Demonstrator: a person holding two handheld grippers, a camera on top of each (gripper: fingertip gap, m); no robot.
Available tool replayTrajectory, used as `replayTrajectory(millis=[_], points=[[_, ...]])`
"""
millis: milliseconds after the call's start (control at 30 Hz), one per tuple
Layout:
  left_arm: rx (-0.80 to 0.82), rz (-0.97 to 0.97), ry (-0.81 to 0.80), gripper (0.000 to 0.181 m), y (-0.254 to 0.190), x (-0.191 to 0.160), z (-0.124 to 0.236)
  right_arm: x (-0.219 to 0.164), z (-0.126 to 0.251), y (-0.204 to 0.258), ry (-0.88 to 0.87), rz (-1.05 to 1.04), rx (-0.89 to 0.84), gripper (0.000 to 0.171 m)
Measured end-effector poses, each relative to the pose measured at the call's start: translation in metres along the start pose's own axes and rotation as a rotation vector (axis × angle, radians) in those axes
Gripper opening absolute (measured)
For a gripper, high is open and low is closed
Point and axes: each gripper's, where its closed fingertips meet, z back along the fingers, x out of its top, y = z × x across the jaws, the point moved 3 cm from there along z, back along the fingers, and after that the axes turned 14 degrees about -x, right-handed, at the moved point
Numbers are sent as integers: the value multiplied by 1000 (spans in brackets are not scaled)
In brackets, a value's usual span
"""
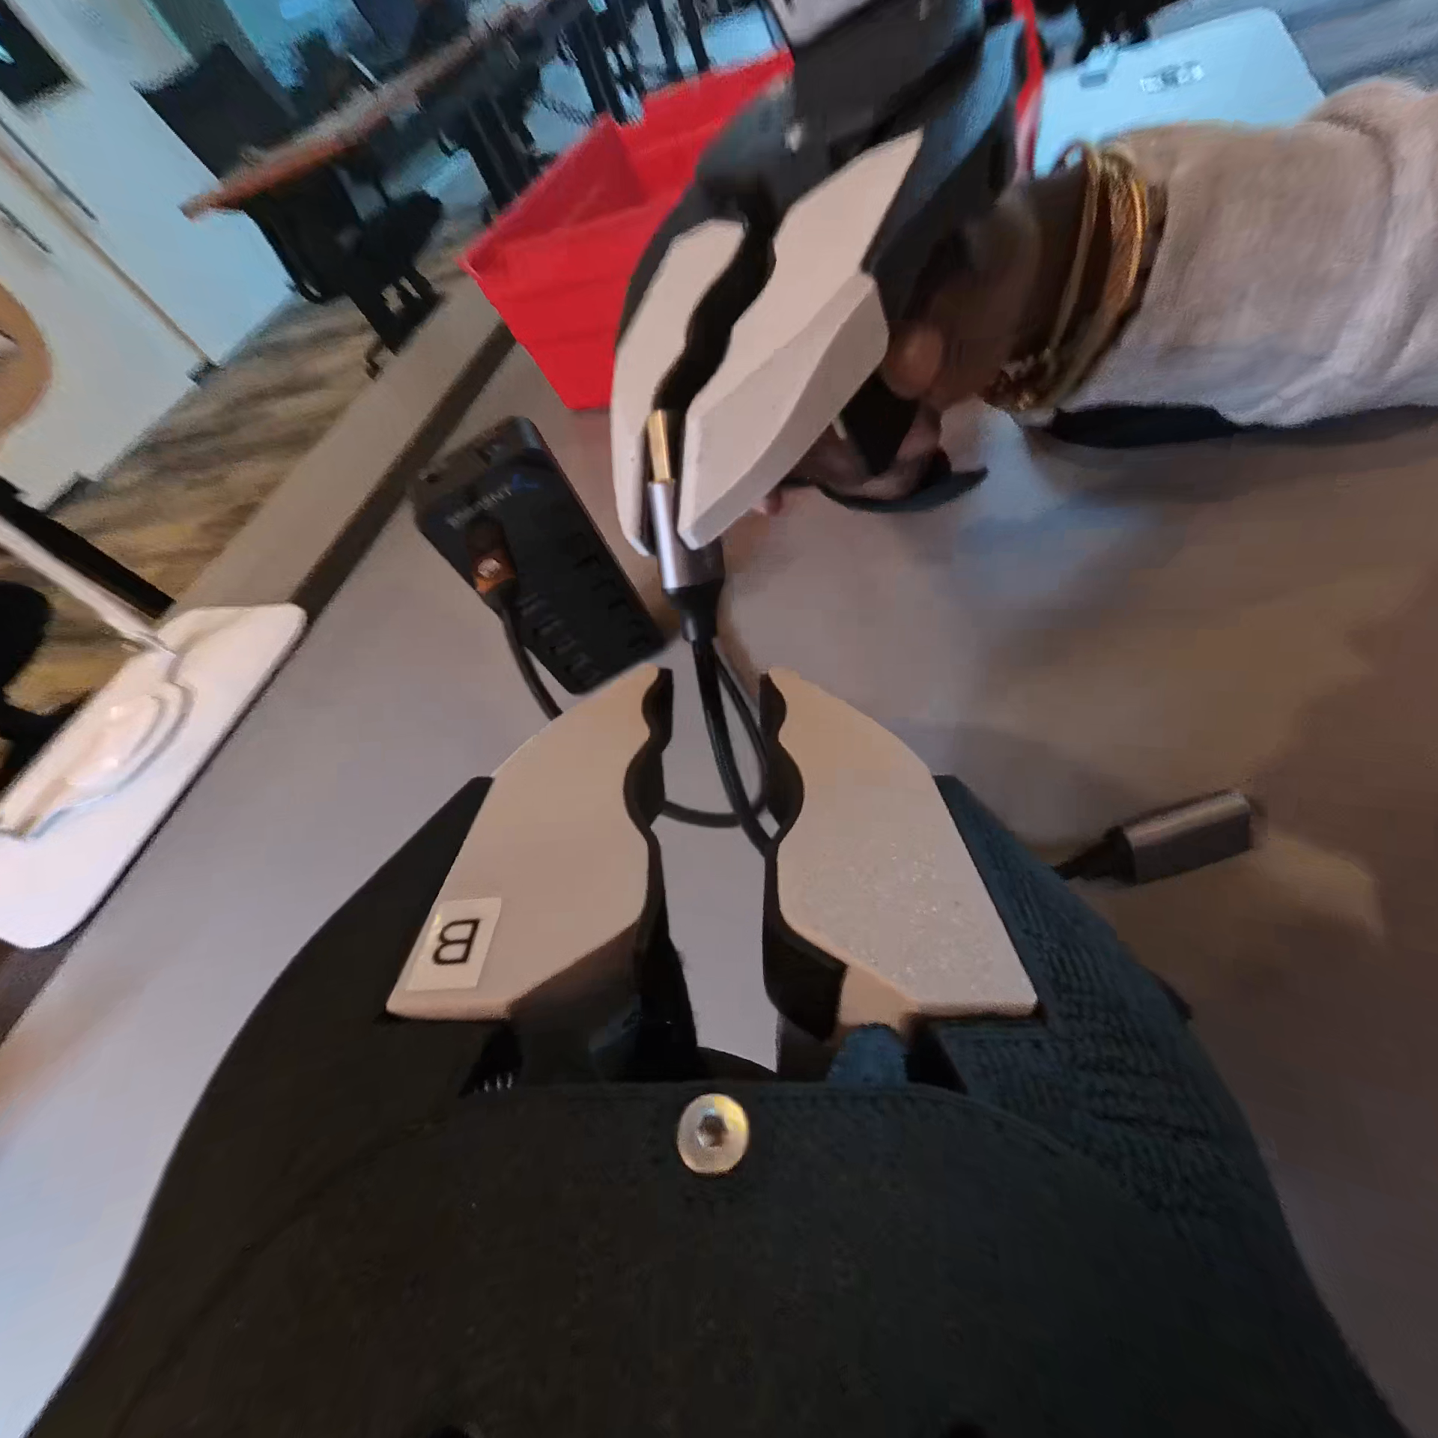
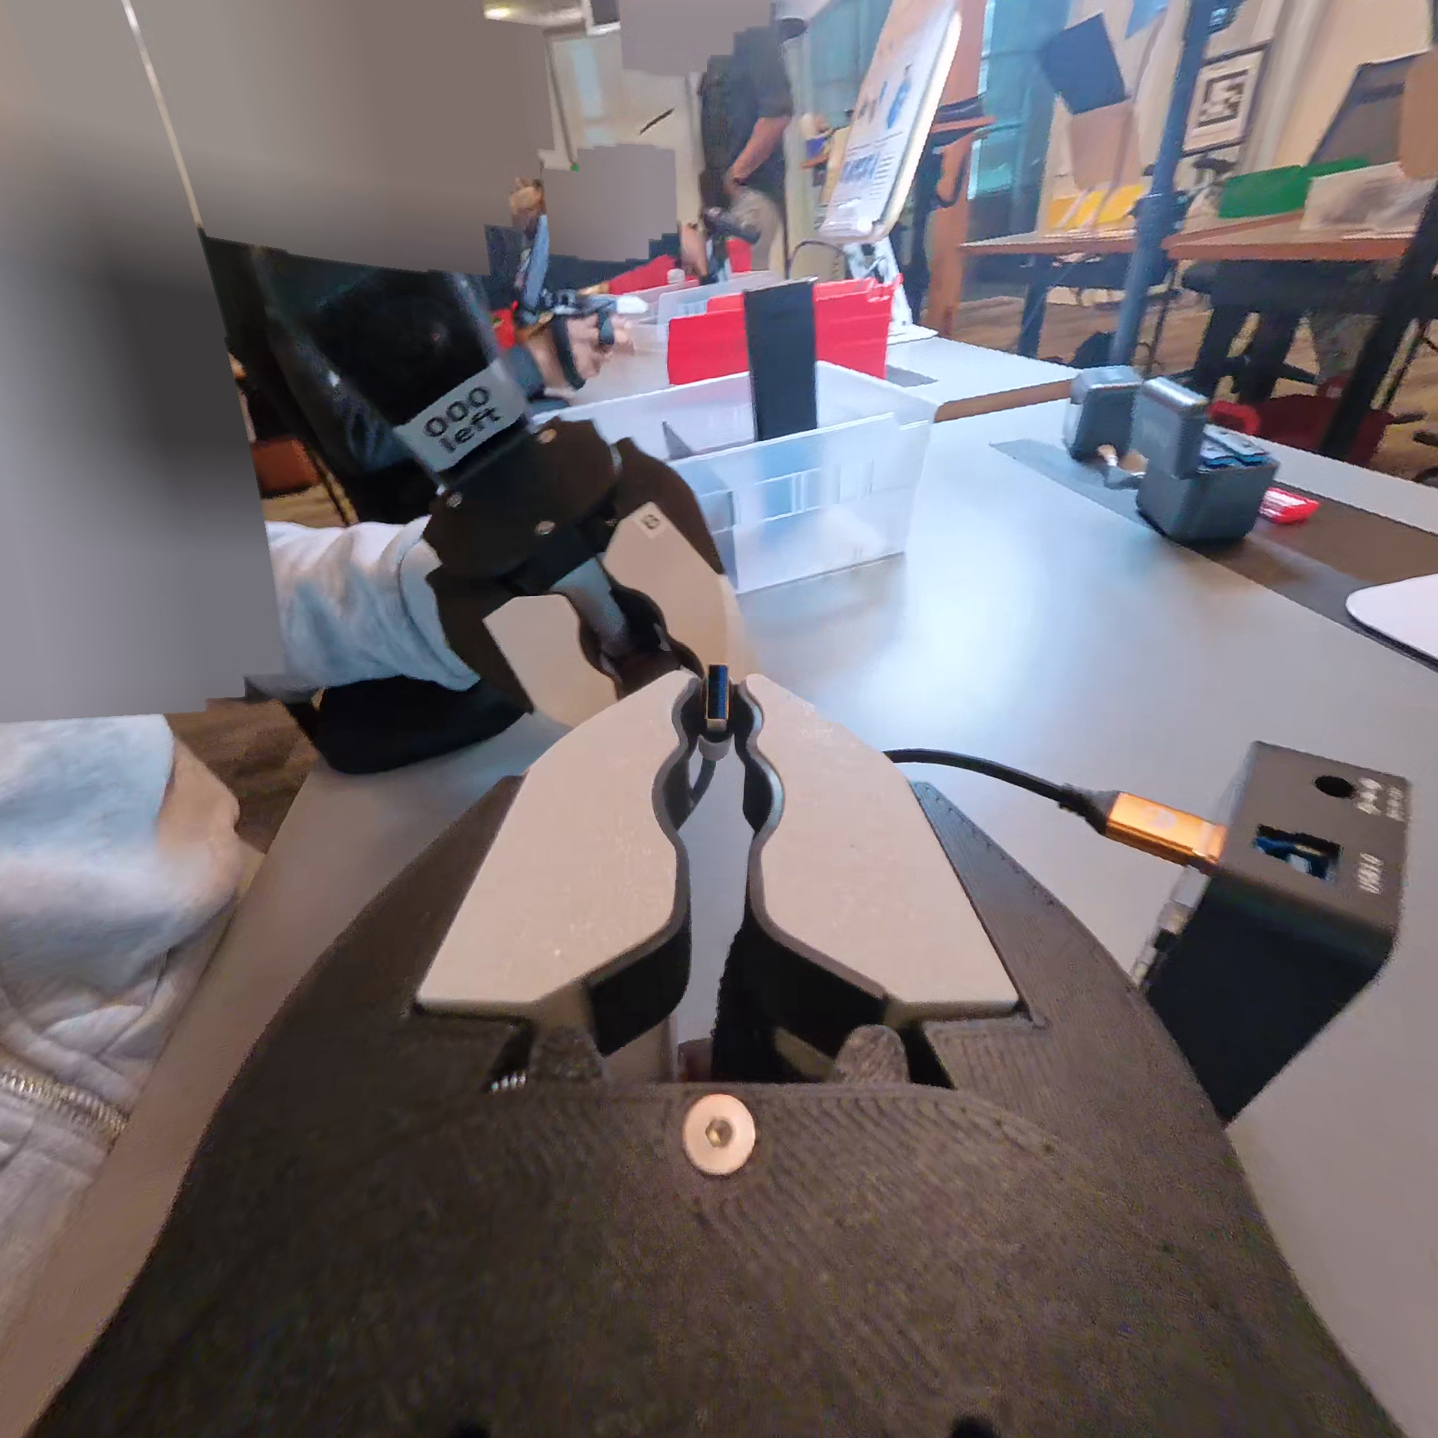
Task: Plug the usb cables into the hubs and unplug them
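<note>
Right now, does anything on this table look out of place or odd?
Nothing is spilled or broken. One oddity: the right gripper pinches the silver USB plug with its metal tip pointing up, away from the black hub, where an orange plug already sits. A loose grey connector lies on the table.

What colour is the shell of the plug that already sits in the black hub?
Orange, copper-like metal plug shell; clearest in the right wrist view.

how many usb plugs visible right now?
3. Silver plug clamped in the right gripper; orange plug seated in the black hub; grey plug lying loose on the table. More may be hidden.
</note>
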Motion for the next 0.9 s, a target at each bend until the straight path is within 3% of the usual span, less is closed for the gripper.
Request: replayTrajectory(millis=[200, 333, 467, 600, 900], points=[[290, -169, -197, 34, 18, 24, 19, 11, 2, -17, -98, -222, -44, 8], [214, -123, -220, 32, 10, 25, 10, 16, 2, -10, -137, -227, 1, 8], [104, -28, -310, 12, 4, 30, 9, 18, 2, 7, -163, -69, 44, 8], [-5, 2, -381, 9, -1, 34, 14, 21, 4, 17, -193, 25, 53, 8], [98, -136, -313, 8, 0, 35, 16, 20, 5, 15, -178, 56, 27, 11]])
